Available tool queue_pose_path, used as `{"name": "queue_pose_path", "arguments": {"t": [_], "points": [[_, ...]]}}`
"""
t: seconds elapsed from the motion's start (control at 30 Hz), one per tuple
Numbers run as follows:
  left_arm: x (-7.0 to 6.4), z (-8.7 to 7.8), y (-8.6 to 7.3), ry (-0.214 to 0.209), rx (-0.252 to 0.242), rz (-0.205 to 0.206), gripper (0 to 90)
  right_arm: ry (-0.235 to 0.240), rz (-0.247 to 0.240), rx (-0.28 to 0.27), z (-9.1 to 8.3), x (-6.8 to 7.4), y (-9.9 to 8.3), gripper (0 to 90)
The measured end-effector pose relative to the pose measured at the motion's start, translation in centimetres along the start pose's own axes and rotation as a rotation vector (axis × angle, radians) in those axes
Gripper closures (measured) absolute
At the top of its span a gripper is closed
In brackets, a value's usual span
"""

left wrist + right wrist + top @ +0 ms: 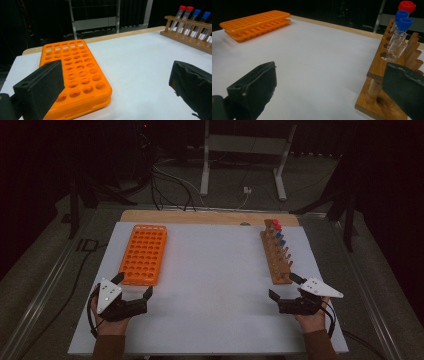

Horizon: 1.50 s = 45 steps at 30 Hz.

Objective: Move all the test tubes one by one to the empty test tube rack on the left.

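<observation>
— Where the person's left forearm comes in at the bottom, what do you see first?

— The left gripper [134, 288], low on the left of the table [215, 270]. Its fingers [40, 87] stand wide apart with nothing between them. One finger sits just beside the near end of the orange rack [144, 254], the other points toward the middle of the white surface.

— And the orange rack itself?

— It lies flat on the left part of the table, long side running away from the person, its many round holes holding nothing that I can make out. In the left gripper view it sits right behind the left finger.

— Moving across?

— Bare white table in the middle, both grippers well apart from each other.

— Then the right side?

— A wooden rack [276, 256] stands along the right of the table, with upright tubes in it: red caps [407, 5] at the far end, blue caps [404, 22] next, then clear tubes [396, 48] without caps nearer the person. The right gripper [284, 287] is at the near end of that wooden rack, fingers [404, 90] spread apart and holding nothing; one finger is just beside the rack's near corner.
</observation>
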<state>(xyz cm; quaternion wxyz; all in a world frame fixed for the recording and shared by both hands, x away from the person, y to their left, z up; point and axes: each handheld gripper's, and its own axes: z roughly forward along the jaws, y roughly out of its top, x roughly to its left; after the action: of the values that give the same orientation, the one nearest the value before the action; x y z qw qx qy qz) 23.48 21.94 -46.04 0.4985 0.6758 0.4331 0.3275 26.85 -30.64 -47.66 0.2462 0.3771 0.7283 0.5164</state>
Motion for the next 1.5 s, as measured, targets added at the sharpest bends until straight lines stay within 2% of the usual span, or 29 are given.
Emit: {"name": "queue_pose_path", "arguments": {"t": [0.13,0.23,0.37,0.6,0.73,0.8,1.0,1.07,1.1,1.23,1.4,1.5], "points": [[0.2,-0.2,0.0,0.003,-0.021,-0.001,0.4,-0.004,0.002,-0.006,-0.1,0.0,0.0,0.3],[0.3,-0.3,-0.3,-0.015,-0.03,-0.016,0.4,-0.009,-0.007,0.008,0.1,0.0,0.0,0.3],[0.2,-0.5,-0.3,0.006,-0.038,-0.007,0.4,-0.012,-0.022,0.002,0.1,0.2,0.2,0.3],[0.4,-0.4,-0.3,0.024,-0.018,-0.035,0.4,-0.021,-0.013,-0.024,-0.1,0.0,1.3,0.3],[0.5,-0.3,-0.4,0.035,-0.016,-0.047,0.4,-0.026,-0.038,-0.019,0.1,-0.1,2.4,0.3],[0.5,-0.2,-0.5,0.061,-0.013,-0.048,0.5,-0.033,-0.042,-0.011,0.3,-0.3,2.9,0.3],[0.5,-0.1,-0.6,0.071,-0.017,-0.054,0.4,-0.052,-0.013,0.004,0.8,-1.7,4.8,0.3],[0.5,-0.1,-0.6,0.074,-0.018,-0.055,0.4,-0.038,0.036,-0.005,1.1,-2.5,5.5,0.4],[0.6,-0.1,-0.6,0.078,-0.018,-0.058,0.4,-0.045,0.044,-0.002,1.2,-2.8,5.7,1.2],[0.7,-0.1,-0.7,0.084,-0.019,-0.063,0.4,-0.069,0.058,0.041,1.6,-4.1,6.3,6.0],[0.5,0.0,-0.7,0.079,-0.013,-0.055,0.4,-0.079,0.093,0.121,2.6,-6.0,6.0,16.4],[0.4,0.1,-0.7,0.075,-0.007,-0.052,0.4,-0.092,0.101,0.148,2.9,-6.5,5.6,28.3]]}}
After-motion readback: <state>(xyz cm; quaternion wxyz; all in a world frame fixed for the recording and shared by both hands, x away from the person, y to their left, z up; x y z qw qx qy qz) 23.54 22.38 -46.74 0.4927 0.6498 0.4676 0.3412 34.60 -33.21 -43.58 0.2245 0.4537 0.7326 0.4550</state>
